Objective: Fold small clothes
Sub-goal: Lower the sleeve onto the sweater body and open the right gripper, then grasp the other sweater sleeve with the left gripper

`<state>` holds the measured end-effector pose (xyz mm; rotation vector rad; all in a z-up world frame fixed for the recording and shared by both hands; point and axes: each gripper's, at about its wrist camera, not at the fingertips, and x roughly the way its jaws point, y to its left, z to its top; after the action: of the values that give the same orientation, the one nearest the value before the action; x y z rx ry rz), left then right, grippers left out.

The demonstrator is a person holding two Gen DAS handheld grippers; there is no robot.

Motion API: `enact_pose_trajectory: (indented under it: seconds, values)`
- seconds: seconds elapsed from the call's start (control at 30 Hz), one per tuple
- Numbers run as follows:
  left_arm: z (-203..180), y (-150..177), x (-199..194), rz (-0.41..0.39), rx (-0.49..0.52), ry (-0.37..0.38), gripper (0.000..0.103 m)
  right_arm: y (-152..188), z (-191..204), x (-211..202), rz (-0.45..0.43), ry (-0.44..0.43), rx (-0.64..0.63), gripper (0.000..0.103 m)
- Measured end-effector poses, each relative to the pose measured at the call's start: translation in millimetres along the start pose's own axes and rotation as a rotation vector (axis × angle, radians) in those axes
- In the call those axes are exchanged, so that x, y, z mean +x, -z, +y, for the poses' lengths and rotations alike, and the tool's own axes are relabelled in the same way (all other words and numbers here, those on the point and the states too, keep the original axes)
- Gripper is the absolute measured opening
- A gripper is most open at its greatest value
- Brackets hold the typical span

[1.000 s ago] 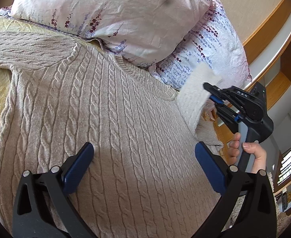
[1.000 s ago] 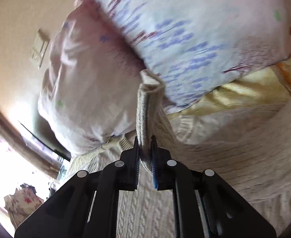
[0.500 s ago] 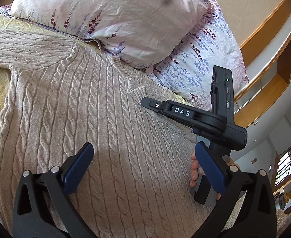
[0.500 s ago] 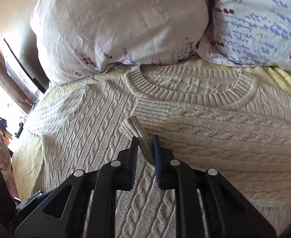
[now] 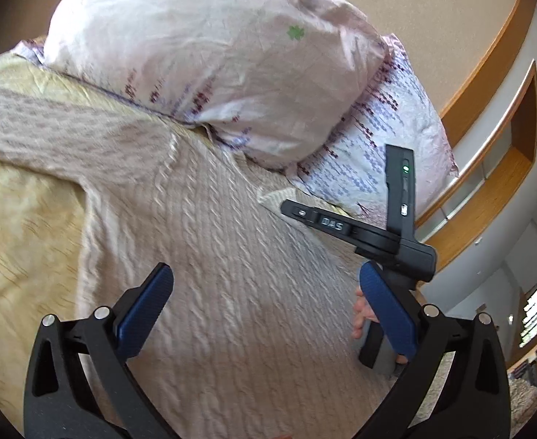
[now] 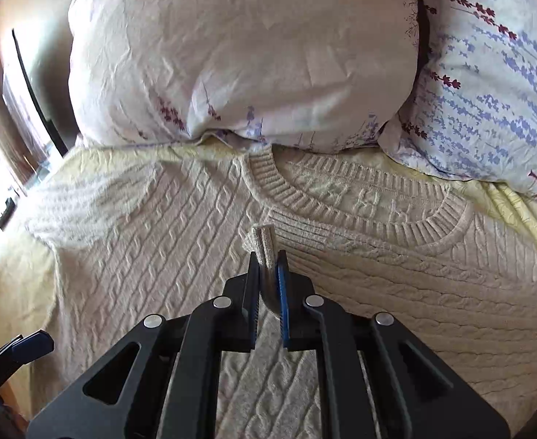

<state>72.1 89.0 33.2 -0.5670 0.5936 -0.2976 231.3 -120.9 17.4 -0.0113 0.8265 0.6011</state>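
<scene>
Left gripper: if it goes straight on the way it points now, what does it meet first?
Most likely the sweater: the open left gripper looks onto its cable-knit front. The pink pillow lies further along, though depth is unclear.

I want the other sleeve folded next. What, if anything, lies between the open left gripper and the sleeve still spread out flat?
Nothing visible. The open left gripper hovers over the beige cable-knit sweater; the spread sleeve lies uncovered on the yellow bedspread. The right gripper, shut on the folded sleeve's cuff, is on the opposite side.
</scene>
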Motion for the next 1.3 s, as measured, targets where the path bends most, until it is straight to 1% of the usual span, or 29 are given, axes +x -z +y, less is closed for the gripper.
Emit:
enact_pose_trajectory:
  seconds: [0.03,0.1,0.17,0.27,0.4,0.5,0.53,0.57,0.6,0.63,0.67,0.7,0.73,0.8,0.87,0.93,1.0,1.03,1.17,1.27,1.3]
  values:
    - [8.1,-5.8,-6.7,-0.025,-0.006,-0.029,0.101,-4.1,1.2,2.6,0.001,-0.036,0.024,0.009]
    - [29.1,-16.3,-16.1,-0.045,-0.059,-0.073,0.101,-5.9,7.0,5.4,0.011,-0.087,0.054,0.009]
    - [53.3,-24.8,-24.4,-0.060,-0.140,-0.076,0.101,-8.0,15.2,13.0,0.020,-0.116,0.058,0.009]
    - [80.4,-33.0,-39.2,-0.105,-0.211,-0.092,0.101,-7.5,25.2,19.1,0.032,-0.147,0.068,0.009]
    - [100.8,-44.2,-52.9,-0.141,-0.248,-0.144,0.101,-3.8,36.5,23.8,0.054,-0.163,0.067,0.009]
    - [111.1,-51.0,-57.3,-0.146,-0.269,-0.162,0.101,5.2,43.2,34.4,0.118,-0.158,0.059,0.010]
    - [114.2,-53.8,-58.2,-0.142,-0.275,-0.171,0.101,8.7,43.3,36.9,0.138,-0.178,0.068,0.013]
    - [116.8,-55.1,-58.0,-0.137,-0.281,-0.178,0.101,10.1,43.8,34.8,0.138,-0.201,0.075,0.021]
    - [119.2,-57.0,-56.6,-0.129,-0.288,-0.182,0.101,10.7,44.5,30.8,0.149,-0.229,0.083,0.027]
    - [122.8,-58.9,-56.2,-0.120,-0.300,-0.188,0.101,11.1,42.8,26.0,0.159,-0.268,0.100,0.045]
    - [126.7,-60.0,-55.7,-0.111,-0.318,-0.191,0.101,12.1,40.8,18.3,0.159,-0.304,0.123,0.066]
    - [131.8,-61.9,-54.8,-0.100,-0.343,-0.195,0.101,12.8,38.6,11.0,0.145,-0.323,0.135,0.074]
    - [137.4,-62.6,-54.1,-0.091,-0.371,-0.197,0.101,14.1,36.6,1.5,0.126,-0.334,0.135,0.080]
    - [149.2,-64.1,-52.8,-0.085,-0.435,-0.194,0.101,16.7,28.7,-19.9,0.084,-0.347,0.113,0.081]
    - [161.2,-65.2,-51.7,-0.082,-0.504,-0.200,0.098,21.8,7.6,-43.1,0.037,-0.327,0.099,0.091]
    - [171.8,-66.7,-50.8,-0.078,-0.553,-0.218,0.087,30.1,-9.3,-59.9,-0.003,-0.300,0.087,0.094]
    - [179.3,-69.2,-50.7,-0.085,-0.585,-0.253,0.080,36.9,-28.8,-71.6,-0.030,-0.285,0.095,0.094]
    - [182.4,-70.4,-51.5,-0.093,-0.599,-0.264,0.078,41.1,-39.1,-76.8,-0.042,-0.286,0.107,0.094]
    - [194.3,-75.0,-55.5,-0.132,-0.657,-0.289,0.075,53.9,-74.4,-91.8,-0.064,-0.280,0.154,0.094]
    - [203.6,-76.4,-57.6,-0.161,-0.697,-0.314,0.063,60.3,-87.3,-94.5,-0.067,-0.274,0.160,0.094]
    - [207.3,-77.4,-57.9,-0.168,-0.711,-0.324,0.055,62.0,-92.1,-97.3,-0.074,-0.270,0.157,0.094]
